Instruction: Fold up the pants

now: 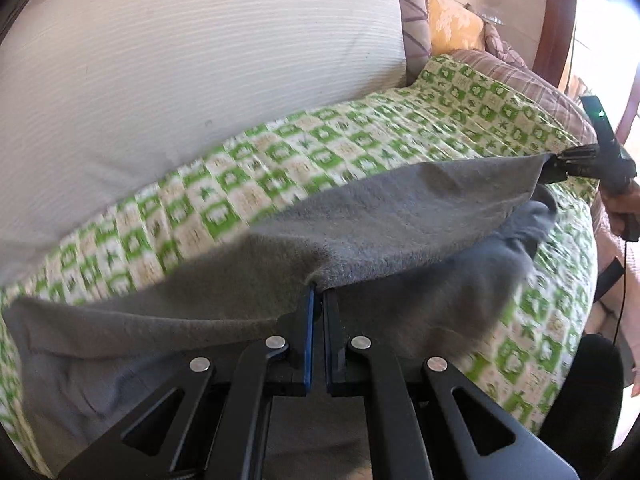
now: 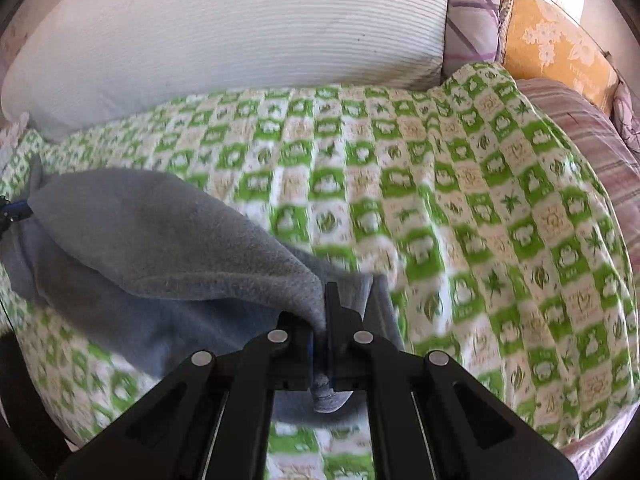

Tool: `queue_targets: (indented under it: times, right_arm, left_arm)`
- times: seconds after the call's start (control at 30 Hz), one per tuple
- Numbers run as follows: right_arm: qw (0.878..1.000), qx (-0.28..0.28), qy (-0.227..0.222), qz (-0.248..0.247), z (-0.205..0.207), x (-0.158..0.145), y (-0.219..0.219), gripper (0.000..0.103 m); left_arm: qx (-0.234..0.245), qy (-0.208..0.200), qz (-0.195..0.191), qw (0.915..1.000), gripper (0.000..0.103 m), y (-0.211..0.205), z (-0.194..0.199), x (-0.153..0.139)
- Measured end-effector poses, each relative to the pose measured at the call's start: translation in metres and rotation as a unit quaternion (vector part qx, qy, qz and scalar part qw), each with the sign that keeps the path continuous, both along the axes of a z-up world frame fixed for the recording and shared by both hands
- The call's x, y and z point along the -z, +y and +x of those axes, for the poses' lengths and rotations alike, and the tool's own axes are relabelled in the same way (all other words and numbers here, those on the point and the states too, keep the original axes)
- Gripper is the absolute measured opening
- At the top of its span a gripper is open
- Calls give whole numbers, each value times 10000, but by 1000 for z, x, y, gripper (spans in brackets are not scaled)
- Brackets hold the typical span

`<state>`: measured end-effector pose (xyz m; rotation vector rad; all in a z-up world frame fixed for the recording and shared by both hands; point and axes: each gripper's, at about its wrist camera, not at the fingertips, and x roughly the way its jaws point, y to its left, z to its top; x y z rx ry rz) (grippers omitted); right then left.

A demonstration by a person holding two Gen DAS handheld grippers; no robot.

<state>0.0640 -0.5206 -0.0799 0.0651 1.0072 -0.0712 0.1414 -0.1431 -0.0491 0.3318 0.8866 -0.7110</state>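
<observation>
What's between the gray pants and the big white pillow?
Only the green checkered blanket lies between the gray pants and the white pillow; the right wrist view shows it best.

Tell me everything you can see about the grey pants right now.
The grey pants look like soft, fleecy fabric. The left gripper and the right gripper are each shut on the upper edge, which hangs stretched between them, lifted off the green-and-white checked blanket. The rest sags in folds onto that blanket below.
</observation>
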Motion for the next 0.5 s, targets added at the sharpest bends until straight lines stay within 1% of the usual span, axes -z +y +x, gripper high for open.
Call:
queue_targets:
  times: [0.1, 0.3, 0.4, 0.5]
  right_arm:
    - [10000, -3, 55, -33, -12, 12, -3, 5]
    - [9998, -58, 198, -56, -25, 33, -2, 5]
    - [9994, -66, 321, -96, -28, 44, 1, 5]
    - [9990, -75, 408, -167, -28, 50, 4, 7]
  left_arm:
    - [-109, 156, -73, 9998, 2, 3, -12, 7]
    - [-260, 290, -91, 9992, 2, 8, -35, 21]
    - [-323, 394, -73, 9987, 2, 9, -41, 32]
    - [-366, 563, 11, 9977, 2, 10, -39, 51]
